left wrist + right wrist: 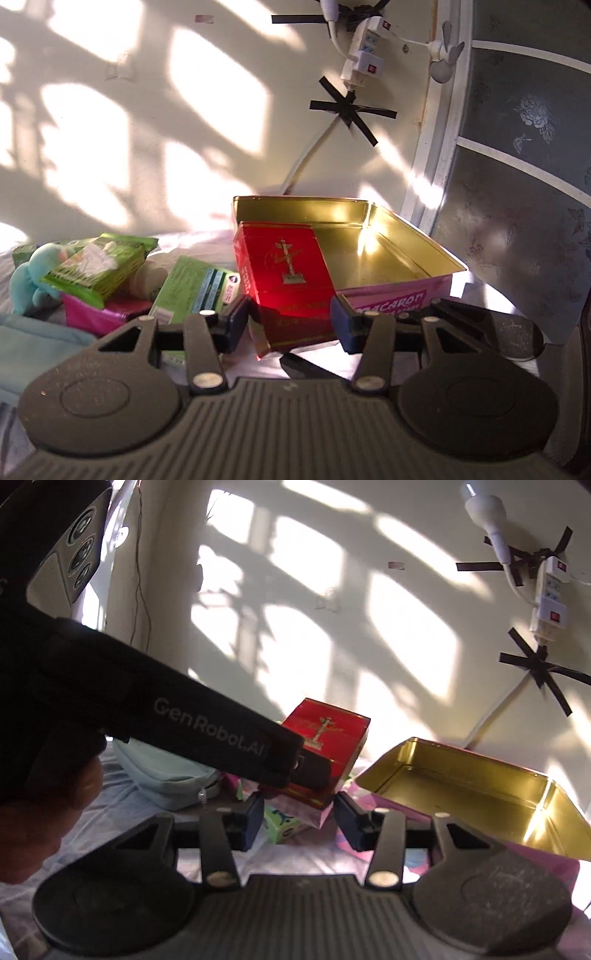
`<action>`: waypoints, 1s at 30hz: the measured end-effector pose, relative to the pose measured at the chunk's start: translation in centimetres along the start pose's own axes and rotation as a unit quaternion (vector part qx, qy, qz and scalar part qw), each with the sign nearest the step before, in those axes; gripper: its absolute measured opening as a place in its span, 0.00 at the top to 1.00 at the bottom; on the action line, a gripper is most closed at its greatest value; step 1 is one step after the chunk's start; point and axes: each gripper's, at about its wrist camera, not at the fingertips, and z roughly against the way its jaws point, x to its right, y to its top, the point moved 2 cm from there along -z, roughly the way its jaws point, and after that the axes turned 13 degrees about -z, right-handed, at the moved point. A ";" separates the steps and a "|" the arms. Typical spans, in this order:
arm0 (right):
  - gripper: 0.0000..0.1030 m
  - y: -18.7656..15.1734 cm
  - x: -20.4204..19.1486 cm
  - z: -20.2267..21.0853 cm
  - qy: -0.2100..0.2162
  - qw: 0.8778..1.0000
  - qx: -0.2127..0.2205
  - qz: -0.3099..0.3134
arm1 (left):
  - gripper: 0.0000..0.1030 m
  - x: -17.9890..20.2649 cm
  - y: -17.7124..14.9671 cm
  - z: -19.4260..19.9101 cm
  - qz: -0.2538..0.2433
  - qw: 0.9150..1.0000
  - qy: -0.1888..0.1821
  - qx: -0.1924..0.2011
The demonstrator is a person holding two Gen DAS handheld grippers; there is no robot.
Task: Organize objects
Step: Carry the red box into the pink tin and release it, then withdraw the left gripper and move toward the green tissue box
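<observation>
Red box (286, 273) in left gripper (290, 319), gold tin (399, 254) behind

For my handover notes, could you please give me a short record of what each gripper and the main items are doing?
left gripper: shut on the red box, box lifted above the clutter
right gripper: open, nothing gripped
gold tin: open, nothing visible inside
clutter on the sheet: green packets, teal plush toy, pale blue pouch
</observation>
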 end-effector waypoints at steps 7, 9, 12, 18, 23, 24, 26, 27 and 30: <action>0.58 1.5 8.5 -3.4 -0.100 0.994 0.005 -0.046 | 0.50 3.0 3.6 -9.6 -0.026 0.999 -0.038 0.004; 0.58 1.6 10.1 -4.9 -0.109 0.992 -0.003 -0.067 | 0.50 3.2 3.8 -11.3 -0.023 0.999 -0.040 -0.004; 0.54 1.0 11.3 -5.8 -0.119 0.989 0.004 -0.088 | 0.50 3.2 3.7 -13.0 -0.014 0.999 -0.045 -0.019; 0.37 0.5 11.8 -5.0 -0.140 0.986 0.030 -0.082 | 0.50 2.8 2.7 -13.1 0.011 0.999 -0.022 -0.039; 0.41 0.2 11.1 -3.9 -0.124 0.988 0.043 -0.079 | 0.49 1.6 2.0 -9.6 0.023 0.999 0.004 -0.022; 0.43 0.1 10.6 -3.7 -0.124 0.989 0.048 -0.070 | 0.49 1.4 1.9 -8.8 0.024 1.000 0.010 -0.018; 0.46 -0.2 9.6 -3.3 -0.123 0.989 0.062 -0.053 | 0.49 0.7 1.7 -6.7 0.027 0.999 0.024 -0.008; 0.49 -0.2 9.1 -3.1 -0.121 0.989 0.070 -0.047 | 0.49 0.3 1.4 -5.7 0.030 0.999 0.029 -0.004; 0.49 -0.5 8.3 -2.8 -0.100 0.991 0.074 -0.050 | 0.48 -1.2 0.1 -3.7 0.040 0.998 0.057 -0.006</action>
